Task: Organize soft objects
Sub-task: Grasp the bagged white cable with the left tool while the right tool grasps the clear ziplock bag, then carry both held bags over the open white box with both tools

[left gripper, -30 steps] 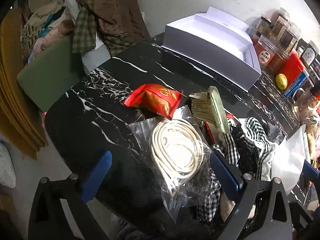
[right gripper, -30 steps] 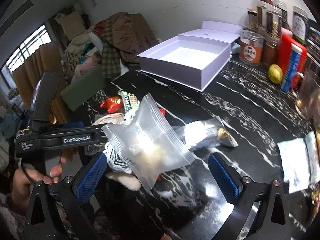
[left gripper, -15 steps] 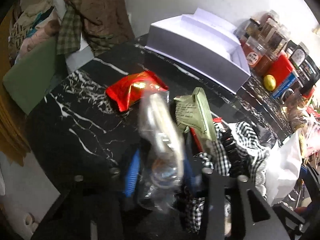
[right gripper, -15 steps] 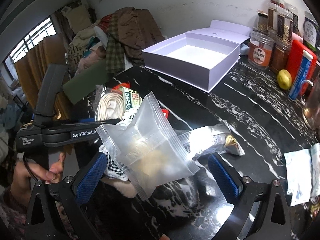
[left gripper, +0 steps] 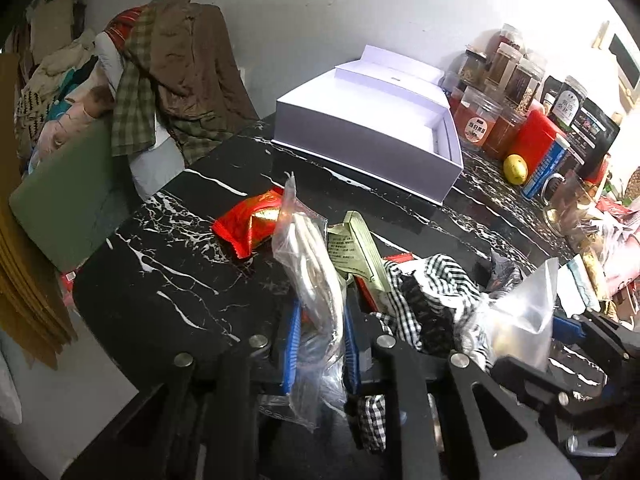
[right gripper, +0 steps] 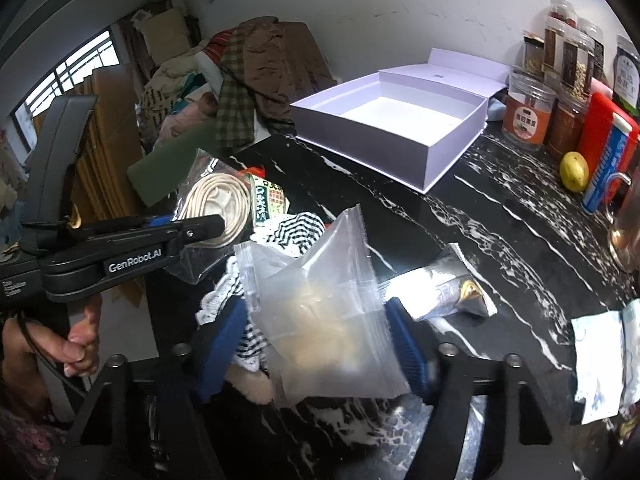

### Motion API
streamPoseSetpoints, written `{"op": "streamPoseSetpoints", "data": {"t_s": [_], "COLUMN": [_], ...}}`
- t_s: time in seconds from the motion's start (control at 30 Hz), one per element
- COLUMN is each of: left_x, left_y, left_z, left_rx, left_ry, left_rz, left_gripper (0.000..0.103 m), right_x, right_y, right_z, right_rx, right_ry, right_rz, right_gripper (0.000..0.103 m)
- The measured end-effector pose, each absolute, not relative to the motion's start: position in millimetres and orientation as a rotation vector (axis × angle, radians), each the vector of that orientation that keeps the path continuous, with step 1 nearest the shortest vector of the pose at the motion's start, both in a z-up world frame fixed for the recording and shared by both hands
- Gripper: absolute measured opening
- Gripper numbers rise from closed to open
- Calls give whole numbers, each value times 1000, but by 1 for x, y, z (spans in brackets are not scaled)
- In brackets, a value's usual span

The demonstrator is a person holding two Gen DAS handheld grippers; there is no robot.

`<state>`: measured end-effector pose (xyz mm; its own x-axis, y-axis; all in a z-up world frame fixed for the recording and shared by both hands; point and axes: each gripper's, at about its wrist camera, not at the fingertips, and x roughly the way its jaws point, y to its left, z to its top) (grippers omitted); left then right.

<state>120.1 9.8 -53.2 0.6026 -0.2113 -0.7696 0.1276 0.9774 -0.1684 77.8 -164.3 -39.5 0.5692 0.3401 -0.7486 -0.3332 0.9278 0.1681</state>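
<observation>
**Both claws on plastic bags above the black bench**

Between the blue pads of the left claw (left gripper: 320, 344) stands a clear bag of coiled white cord (left gripper: 316, 280), pinched on edge and lifted off the black marble bench (left gripper: 168, 272); this claw is clamped tight on the bag. Just beyond its tips lie a red snack packet (left gripper: 250, 224) and a green paper packet (left gripper: 356, 252), with a black-and-white checked cloth (left gripper: 432, 296) to its right. The right claw (right gripper: 320, 344) has just been narrowing around a frosted zip bag (right gripper: 324, 312), whose lower part sits between the pads; the pads lie against its sides. A silver foil packet (right gripper: 448, 292) rests on the bench just right of that claw. Well ahead of both claws sits an open white box (right gripper: 392, 120), with jars (right gripper: 524, 112) to its right.
</observation>
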Motion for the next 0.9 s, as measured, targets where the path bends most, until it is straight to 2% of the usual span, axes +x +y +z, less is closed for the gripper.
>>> {"op": "streamPoseSetpoints", "data": {"t_s": [0.13,0.27,0.43,0.9], "left_x": [113,107,98,81], "left_y": [9,6,3,-14], "left_z": [-49,-43,-33,15], "left_rx": [-88,-77,-61,-10], "left_ry": [894,887,862,733], "left_rz": [-197,-197,-197,-256], "left_gripper": [19,19,19,19], "right_x": [75,70,64,54], "right_y": [-167,-172,-179,-198], "right_z": [-40,-39,-32,0], "right_rx": [19,45,88,131], "right_ry": [870,854,822,736], "right_rz": [404,418,442,461], "right_gripper": [46,39,36,36]}}
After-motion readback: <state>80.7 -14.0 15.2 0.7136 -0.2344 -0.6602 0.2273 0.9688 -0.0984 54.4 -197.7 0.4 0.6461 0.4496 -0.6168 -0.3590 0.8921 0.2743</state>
